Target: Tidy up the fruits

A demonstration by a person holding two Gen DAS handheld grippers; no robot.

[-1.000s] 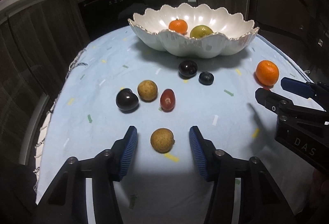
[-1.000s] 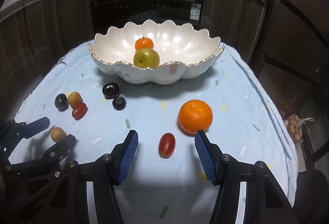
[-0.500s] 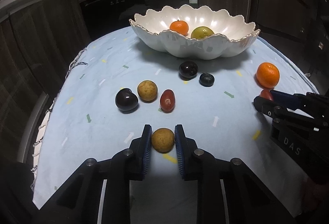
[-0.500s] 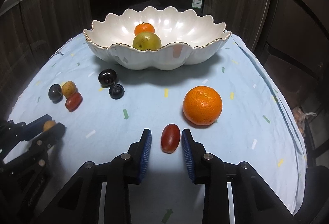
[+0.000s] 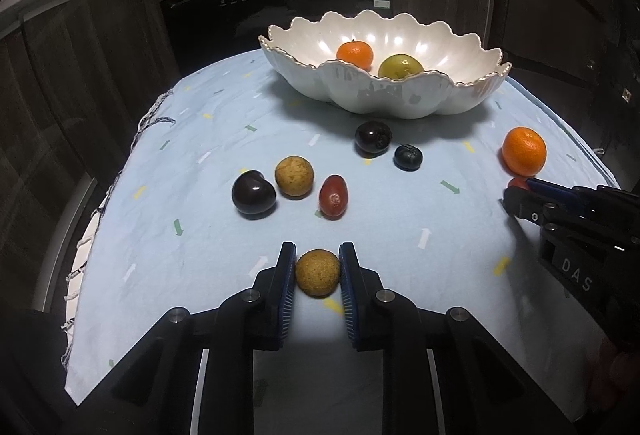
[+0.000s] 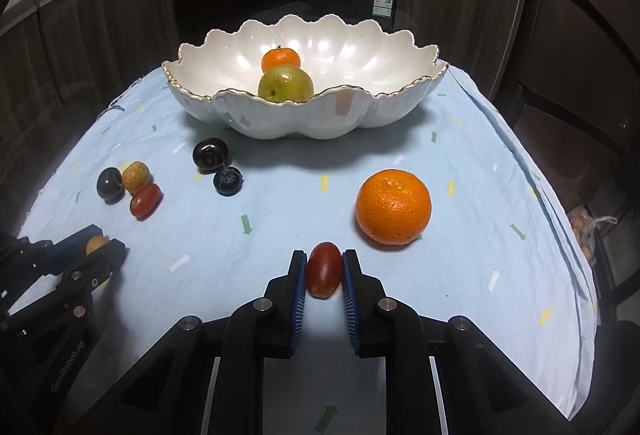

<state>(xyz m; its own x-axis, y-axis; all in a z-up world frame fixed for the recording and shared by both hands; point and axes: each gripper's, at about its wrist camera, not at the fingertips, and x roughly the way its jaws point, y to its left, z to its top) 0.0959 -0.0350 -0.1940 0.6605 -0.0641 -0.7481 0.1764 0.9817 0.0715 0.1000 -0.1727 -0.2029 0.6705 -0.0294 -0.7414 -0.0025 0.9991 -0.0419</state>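
Fruit lies scattered on the pale blue cloth (image 6: pixel 460 163) in front of the scalloped white bowl (image 6: pixel 384 111), which holds a small orange (image 6: pixel 281 60) and a green fruit (image 6: pixel 285 83). The left gripper (image 5: pixel 317 273) is clamped on a round tan fruit (image 5: pixel 317 272), well short of the bowl. The right gripper (image 6: pixel 324 271) pinches a red oblong tomato (image 6: pixel 324 269), long axis pointing toward the bowl, just beside a large orange (image 6: pixel 393 206).
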